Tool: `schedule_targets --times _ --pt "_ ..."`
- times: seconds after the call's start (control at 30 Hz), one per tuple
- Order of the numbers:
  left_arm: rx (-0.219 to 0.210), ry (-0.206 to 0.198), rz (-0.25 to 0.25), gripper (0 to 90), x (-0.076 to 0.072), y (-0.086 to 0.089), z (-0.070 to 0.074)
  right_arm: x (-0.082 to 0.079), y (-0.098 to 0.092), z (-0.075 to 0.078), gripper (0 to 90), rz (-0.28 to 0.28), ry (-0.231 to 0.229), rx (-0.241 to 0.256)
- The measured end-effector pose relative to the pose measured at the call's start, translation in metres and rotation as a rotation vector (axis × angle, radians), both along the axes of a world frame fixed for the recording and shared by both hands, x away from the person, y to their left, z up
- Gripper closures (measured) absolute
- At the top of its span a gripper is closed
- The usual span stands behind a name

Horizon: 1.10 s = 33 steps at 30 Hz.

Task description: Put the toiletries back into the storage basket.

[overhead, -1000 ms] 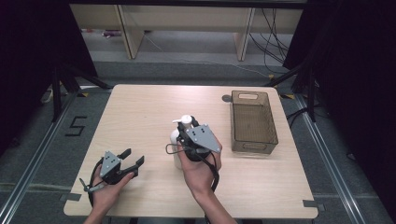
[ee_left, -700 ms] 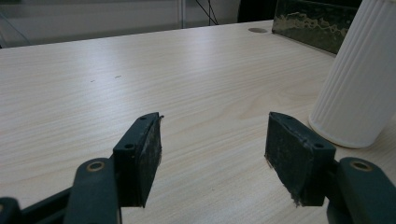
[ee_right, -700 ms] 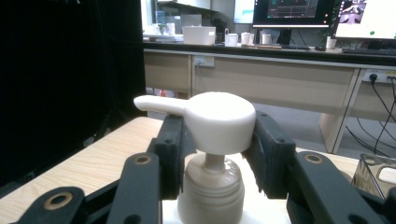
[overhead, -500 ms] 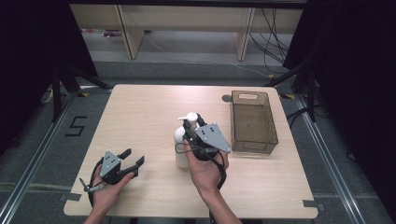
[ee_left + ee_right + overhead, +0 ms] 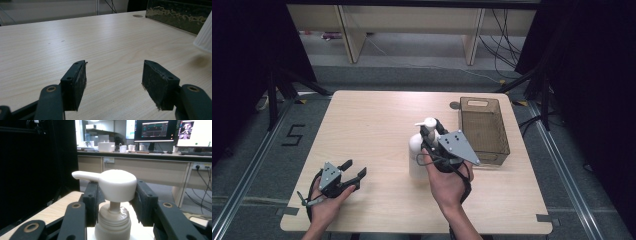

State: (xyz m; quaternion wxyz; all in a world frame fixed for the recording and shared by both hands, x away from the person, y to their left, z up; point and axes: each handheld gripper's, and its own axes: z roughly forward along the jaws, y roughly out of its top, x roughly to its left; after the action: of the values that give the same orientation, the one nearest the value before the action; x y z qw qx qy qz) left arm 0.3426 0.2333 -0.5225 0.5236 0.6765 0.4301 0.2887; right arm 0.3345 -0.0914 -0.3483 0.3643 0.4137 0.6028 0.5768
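High view first: white pump bottle (image 5: 418,150) upright mid-table, just left of the brown bin (image 5: 484,131), right gripper (image 5: 435,134) up at its neck. Right gripper view confirms it: jaws either side of the pump head (image 5: 112,183), pressed to its sides, bottle apparently gripped. Whether lifted off the table (image 5: 372,125), cannot tell. Left gripper (image 5: 353,172) idling near the front left edge, jaws wide apart, nothing between them. Grasp looks done; carrying to the bin, likely, all still ahead.
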Motion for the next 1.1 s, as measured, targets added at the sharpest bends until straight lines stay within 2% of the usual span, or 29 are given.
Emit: schedule_targets --times 0.17,0.23,0.27,0.3,0.33,0.67,0.73,0.77,0.8,0.87,0.93,1.0,1.1 --pt "0.001 0.000 0.000 35.5 0.000 0.000 0.000 -0.002 -0.014 0.005 60.2 -0.016 -0.014 -0.001" --pt "0.001 0.000 0.000 35.5 0.000 0.000 0.000 -0.004 -0.017 0.006 60.2 -0.022 -0.005 0.012" --pt "0.000 -0.001 0.001 35.5 0.000 0.000 0.000 -0.004 -0.020 0.007 60.2 -0.026 -0.018 0.003" --pt "0.002 0.000 0.001 35.5 0.000 0.000 0.000 -0.005 -0.021 0.007 60.2 -0.028 -0.004 0.011" --pt "0.000 0.000 0.001 35.5 0.000 0.000 0.000 -0.004 -0.024 0.008 60.2 -0.032 -0.022 0.001" --pt "0.008 0.000 -0.002 35.5 0.000 0.000 0.000 -0.008 -0.049 0.015 60.2 -0.071 -0.023 0.005" --pt "0.009 0.000 -0.002 35.5 0.000 0.001 0.000 -0.008 -0.050 0.015 60.2 -0.076 -0.024 0.006" --pt "0.009 -0.001 -0.002 35.5 0.000 0.000 0.000 -0.009 -0.052 0.016 60.2 -0.080 -0.011 0.011" --pt "0.010 -0.002 -0.002 35.5 0.000 0.000 0.000 -0.009 -0.054 0.016 60.2 -0.082 -0.026 0.006" --pt "0.006 -0.009 -0.004 35.5 0.000 0.000 0.000 -0.010 -0.058 0.017 60.2 -0.089 -0.018 0.000" --pt "0.011 -0.001 -0.002 35.5 0.000 0.000 0.000 -0.010 -0.063 0.018 60.2 -0.095 -0.034 -0.005" --pt "0.010 -0.001 -0.001 35.5 0.000 0.000 0.000 -0.011 -0.065 0.020 60.2 -0.098 -0.028 0.014" --pt "0.005 -0.008 -0.001 35.5 0.000 0.000 0.000 -0.012 -0.070 0.022 60.2 -0.101 -0.029 0.007"
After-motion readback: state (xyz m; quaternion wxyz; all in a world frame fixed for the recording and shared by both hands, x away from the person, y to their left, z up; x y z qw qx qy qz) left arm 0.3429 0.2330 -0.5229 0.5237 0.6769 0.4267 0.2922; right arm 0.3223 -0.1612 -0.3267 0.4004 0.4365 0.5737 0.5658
